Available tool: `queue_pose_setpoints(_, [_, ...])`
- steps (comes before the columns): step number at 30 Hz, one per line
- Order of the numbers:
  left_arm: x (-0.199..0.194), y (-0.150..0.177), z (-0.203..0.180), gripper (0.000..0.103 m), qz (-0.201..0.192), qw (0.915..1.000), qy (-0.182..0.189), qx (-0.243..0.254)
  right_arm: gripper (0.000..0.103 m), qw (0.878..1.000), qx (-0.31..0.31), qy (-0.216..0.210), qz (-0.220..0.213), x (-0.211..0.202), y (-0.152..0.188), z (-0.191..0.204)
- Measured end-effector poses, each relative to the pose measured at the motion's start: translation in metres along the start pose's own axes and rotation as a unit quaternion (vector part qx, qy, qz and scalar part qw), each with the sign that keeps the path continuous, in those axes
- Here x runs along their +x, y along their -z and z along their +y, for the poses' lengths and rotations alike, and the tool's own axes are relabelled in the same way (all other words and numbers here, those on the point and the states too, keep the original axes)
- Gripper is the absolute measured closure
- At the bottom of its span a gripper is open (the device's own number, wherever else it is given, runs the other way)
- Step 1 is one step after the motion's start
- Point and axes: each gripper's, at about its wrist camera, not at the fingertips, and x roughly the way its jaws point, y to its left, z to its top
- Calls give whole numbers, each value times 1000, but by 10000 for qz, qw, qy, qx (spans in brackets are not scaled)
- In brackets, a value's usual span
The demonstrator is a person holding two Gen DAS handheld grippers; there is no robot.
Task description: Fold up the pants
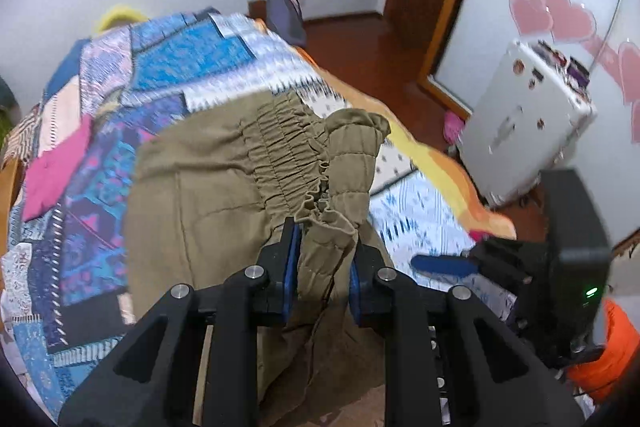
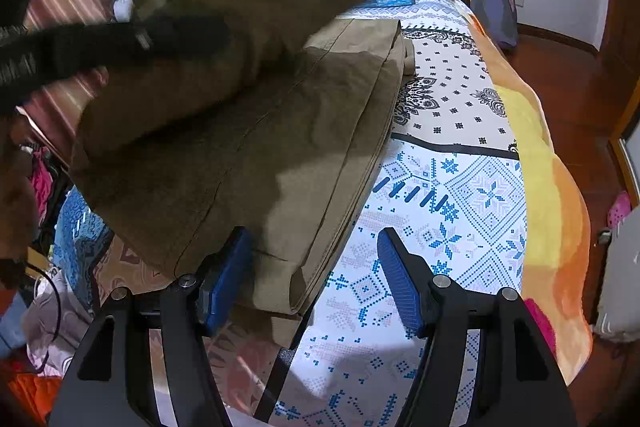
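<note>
Olive-green pants (image 1: pixel 208 163) lie on a patterned bedspread (image 1: pixel 100 99). In the left wrist view my left gripper (image 1: pixel 324 239) is shut on the gathered elastic waistband (image 1: pixel 324 215) and holds it raised above the bed. In the right wrist view the pants (image 2: pixel 248 147) lie partly folded, with the lifted waist end blurred above them. My right gripper (image 2: pixel 316 267) is open, its jaws astride the near hem of the pants, low over the bed. The right gripper also shows in the left wrist view (image 1: pixel 448 263), to the right of the pants.
The bed's orange-yellow blanket edge (image 2: pixel 552 187) runs along the right, with wooden floor (image 2: pixel 568 79) beyond. A white appliance (image 1: pixel 524 127) stands on the floor by the bed. A dark backpack (image 2: pixel 496 11) leans at the far wall. Clothes clutter lies at the left (image 2: pixel 44 307).
</note>
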Motion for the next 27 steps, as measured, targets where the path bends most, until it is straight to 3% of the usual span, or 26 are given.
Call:
queue_pose_setpoints(6, [10,9,-9,82,105,9997,-68,214,41,10000,31,-1,-2,0,1,-1])
queue_pose_setpoints(9, [8,7,-8,76,160,9995,-53,283,41,10000,35,23,-7,-1,1,0])
queue_pose_setpoints(11, [4,6,-6,63,233,9994,132,229,41,10000,42,50,-16,-1,0,-1])
queue_pose_setpoints(13, [-2,4,-1,35,259,9990,346,92,41,9999,51,125,-45,-3,-1,-1])
queue_pose_setpoints(14, [-10,3,3,32,161,9990,408,10,41,9998,52,163,-62,-5,-1,-1])
queue_pose_setpoints(19, [-40,-7,31,24,-268,9993,11,-254,41,9992,50,290,-266,-19,-5,-4])
queue_pose_setpoints(21, [-48,-11,50,22,-415,9978,-312,-408,41,9986,14,365,-370,-26,-7,-4])
queue_pose_setpoints(27, [-40,-15,107,22,-362,9917,-1038,-668,41,9950,-37,489,-873,-48,-21,1])
